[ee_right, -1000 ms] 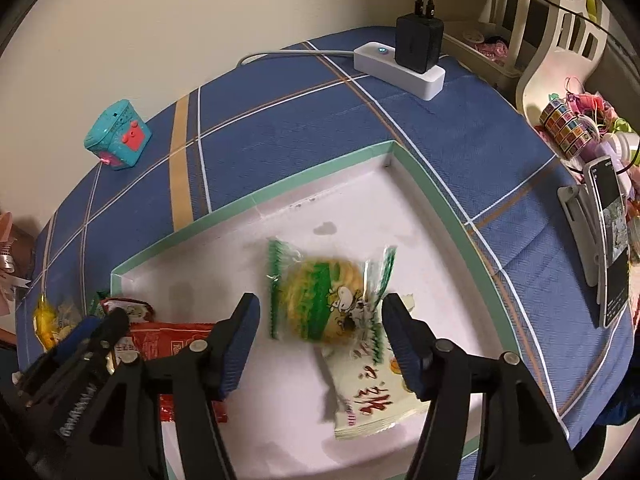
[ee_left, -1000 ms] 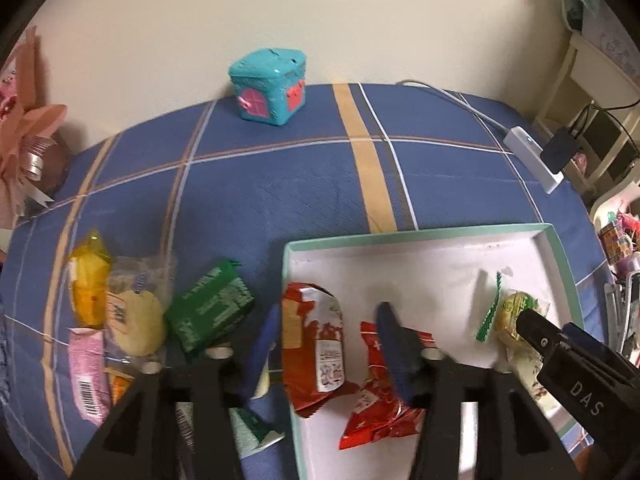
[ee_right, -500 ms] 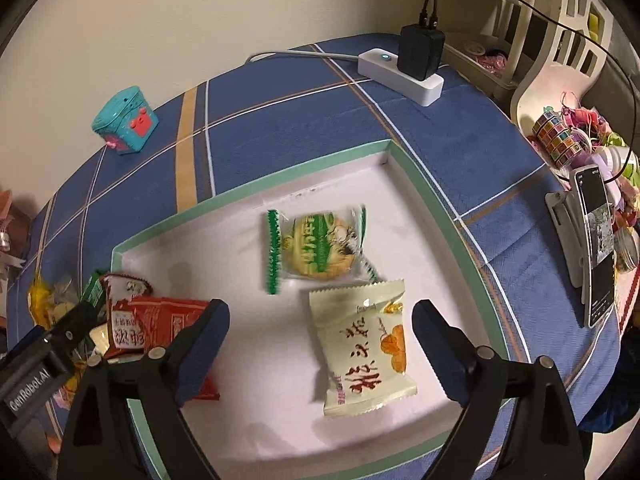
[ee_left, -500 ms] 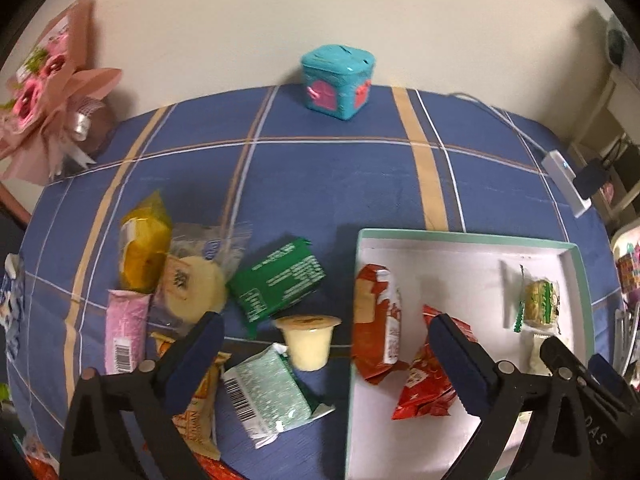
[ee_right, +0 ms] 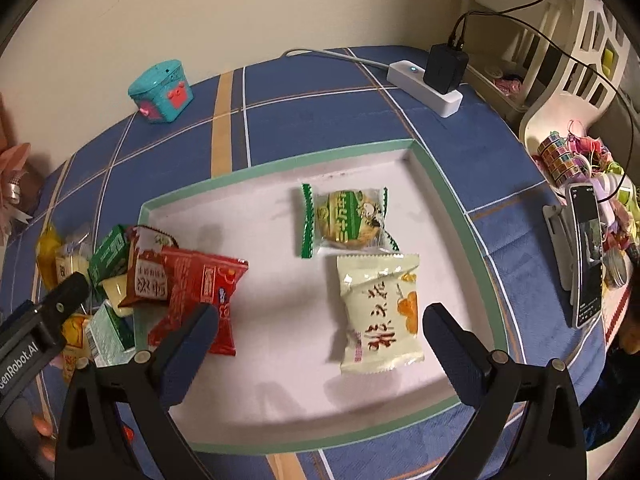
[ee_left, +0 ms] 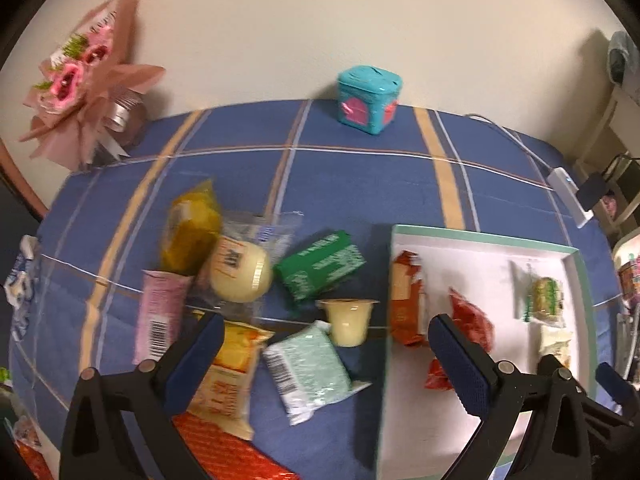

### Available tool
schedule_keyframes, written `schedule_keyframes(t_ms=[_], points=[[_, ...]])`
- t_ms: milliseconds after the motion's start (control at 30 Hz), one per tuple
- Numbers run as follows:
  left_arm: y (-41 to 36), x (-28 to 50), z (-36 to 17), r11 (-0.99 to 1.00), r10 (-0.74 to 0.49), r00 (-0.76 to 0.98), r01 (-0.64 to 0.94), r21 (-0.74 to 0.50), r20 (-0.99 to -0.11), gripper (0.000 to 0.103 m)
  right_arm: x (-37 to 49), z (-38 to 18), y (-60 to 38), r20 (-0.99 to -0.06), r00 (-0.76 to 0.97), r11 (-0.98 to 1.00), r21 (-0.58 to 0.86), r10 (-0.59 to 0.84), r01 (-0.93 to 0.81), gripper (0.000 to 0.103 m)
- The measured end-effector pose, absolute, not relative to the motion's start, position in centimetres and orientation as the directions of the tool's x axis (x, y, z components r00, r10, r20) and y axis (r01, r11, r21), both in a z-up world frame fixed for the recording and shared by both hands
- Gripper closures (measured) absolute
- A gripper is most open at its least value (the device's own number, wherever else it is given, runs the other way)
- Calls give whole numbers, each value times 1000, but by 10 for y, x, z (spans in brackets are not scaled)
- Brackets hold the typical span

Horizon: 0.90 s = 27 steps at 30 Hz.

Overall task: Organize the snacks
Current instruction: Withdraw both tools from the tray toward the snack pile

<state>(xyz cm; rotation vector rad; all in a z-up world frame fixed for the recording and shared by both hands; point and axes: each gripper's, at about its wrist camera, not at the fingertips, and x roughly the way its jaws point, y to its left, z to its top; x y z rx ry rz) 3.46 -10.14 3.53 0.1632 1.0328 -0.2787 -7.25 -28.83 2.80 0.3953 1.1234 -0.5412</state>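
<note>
— On the blue plaid cloth, what do we have at the far left?

— We see a loose heap of snacks: a yellow packet, a pink packet, a round cake in clear wrap, a green packet, a jelly cup and a pale mint packet.

— And our left gripper?

— It hangs over the mint packet and cup, fingers spread wide, gripping nothing.

— Further right?

— The white tray with the green rim. Two red packets lie at its left side, a green-edged cracker packet sits mid-tray, and a cream packet lies just below it.

— Our right gripper?

— Its jaws are opening above the tray, the cream packet lying between them untouched.
</note>
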Motion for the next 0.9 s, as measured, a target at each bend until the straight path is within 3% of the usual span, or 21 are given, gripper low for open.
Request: schedule_keyframes(t_ms=[267,633,900], points=[[-85,27,44,958,-131,530,284,30,-838,0,-81,31,-276,-919,358,810,82,-164,581,1],[-62,20,42,966,-129,485,260,2,-865,0,-86,40,-244,-906,394,847,81,-158,526,1],[-9,25,27,992,-80,411,124,-31,-908,0,-84,35,-208,-922,360,882,48,-140,469,1]])
